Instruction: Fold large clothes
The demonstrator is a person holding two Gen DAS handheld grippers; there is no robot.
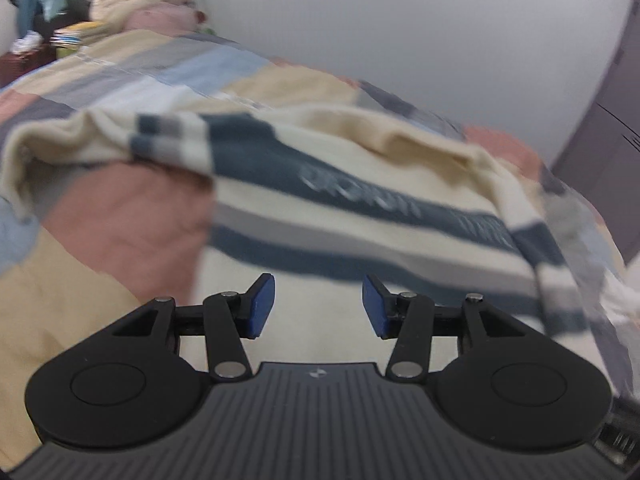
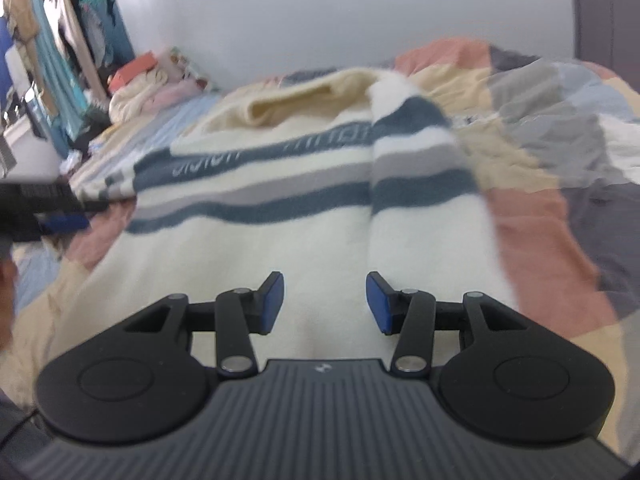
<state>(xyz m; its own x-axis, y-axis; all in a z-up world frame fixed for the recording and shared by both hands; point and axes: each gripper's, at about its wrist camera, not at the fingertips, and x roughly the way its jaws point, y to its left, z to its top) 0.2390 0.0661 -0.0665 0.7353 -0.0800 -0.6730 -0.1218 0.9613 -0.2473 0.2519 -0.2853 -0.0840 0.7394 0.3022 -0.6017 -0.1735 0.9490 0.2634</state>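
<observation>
A cream sweater (image 1: 340,208) with dark blue and grey stripes lies spread on the bed, its hood towards the wall. In the right wrist view the sweater (image 2: 256,184) has one sleeve (image 2: 420,168) folded over its right side. My left gripper (image 1: 318,306) is open and empty above the sweater's lower cream part. My right gripper (image 2: 325,303) is open and empty above the same hem area. The left gripper also shows at the left edge of the right wrist view (image 2: 60,220).
The bed carries a patchwork quilt (image 1: 120,216) of pink, tan, blue and grey squares, also in the right wrist view (image 2: 560,184). Piled bedding (image 2: 140,92) and hanging clothes (image 2: 52,48) stand at the far left. A pale wall (image 1: 400,20) runs behind the bed.
</observation>
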